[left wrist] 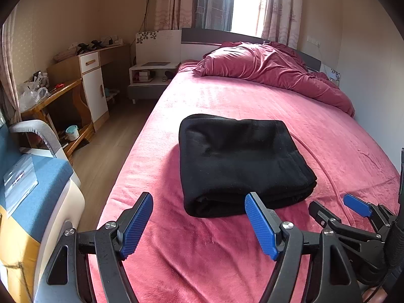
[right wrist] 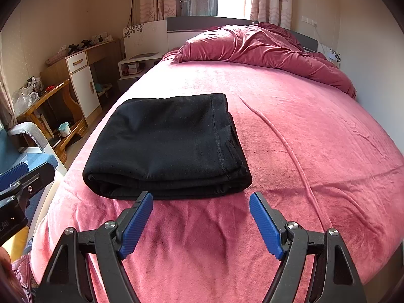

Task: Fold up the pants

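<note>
The black pants (left wrist: 240,161) lie folded into a compact thick rectangle on the pink bed (left wrist: 227,96); they also show in the right wrist view (right wrist: 166,146). My left gripper (left wrist: 199,199) is open and empty, just short of the bundle's near edge. My right gripper (right wrist: 202,199) is open and empty, at the bundle's near right corner. The right gripper also shows at the lower right of the left wrist view (left wrist: 330,204). The left gripper shows at the left edge of the right wrist view (right wrist: 22,176).
A rumpled pink duvet (left wrist: 272,68) lies at the head of the bed. A blue and white chair (left wrist: 38,176) stands left of the bed. A wooden desk (left wrist: 58,96), a cabinet (left wrist: 93,85) and a nightstand (left wrist: 151,75) line the left wall.
</note>
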`<act>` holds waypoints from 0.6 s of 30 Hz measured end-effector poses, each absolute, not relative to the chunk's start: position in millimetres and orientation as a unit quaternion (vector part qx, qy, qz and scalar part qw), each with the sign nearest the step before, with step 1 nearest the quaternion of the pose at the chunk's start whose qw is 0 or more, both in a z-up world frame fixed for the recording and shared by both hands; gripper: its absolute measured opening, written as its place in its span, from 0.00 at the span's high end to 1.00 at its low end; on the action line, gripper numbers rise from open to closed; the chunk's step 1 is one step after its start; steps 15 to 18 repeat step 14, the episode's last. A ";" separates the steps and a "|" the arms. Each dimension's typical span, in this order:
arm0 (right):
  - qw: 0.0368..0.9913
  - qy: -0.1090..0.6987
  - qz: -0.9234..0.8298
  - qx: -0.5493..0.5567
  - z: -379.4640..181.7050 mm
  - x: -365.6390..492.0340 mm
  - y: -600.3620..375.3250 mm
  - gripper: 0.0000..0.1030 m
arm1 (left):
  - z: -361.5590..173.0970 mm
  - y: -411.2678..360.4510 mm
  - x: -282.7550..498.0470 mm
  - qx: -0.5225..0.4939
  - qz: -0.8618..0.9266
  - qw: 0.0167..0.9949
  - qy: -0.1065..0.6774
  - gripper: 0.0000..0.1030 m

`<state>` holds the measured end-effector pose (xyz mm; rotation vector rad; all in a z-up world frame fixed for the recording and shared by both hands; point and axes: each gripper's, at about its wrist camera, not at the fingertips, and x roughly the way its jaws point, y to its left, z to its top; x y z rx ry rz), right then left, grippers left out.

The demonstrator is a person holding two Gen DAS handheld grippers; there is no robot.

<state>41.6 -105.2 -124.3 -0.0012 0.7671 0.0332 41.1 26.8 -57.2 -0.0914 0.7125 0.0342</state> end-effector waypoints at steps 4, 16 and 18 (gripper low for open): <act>0.927 0.375 0.016 -0.001 -124.5 41.6 -105.3 0.23 | -57.2 25.9 41.6 -0.044 0.015 0.936 0.349 0.25; 0.924 0.382 0.014 0.009 -131.0 42.0 -111.6 0.23 | -61.0 26.3 43.5 -0.044 0.014 0.937 0.348 0.27; 0.924 0.382 0.014 0.009 -131.0 42.0 -111.6 0.23 | -61.0 26.3 43.5 -0.044 0.014 0.937 0.348 0.27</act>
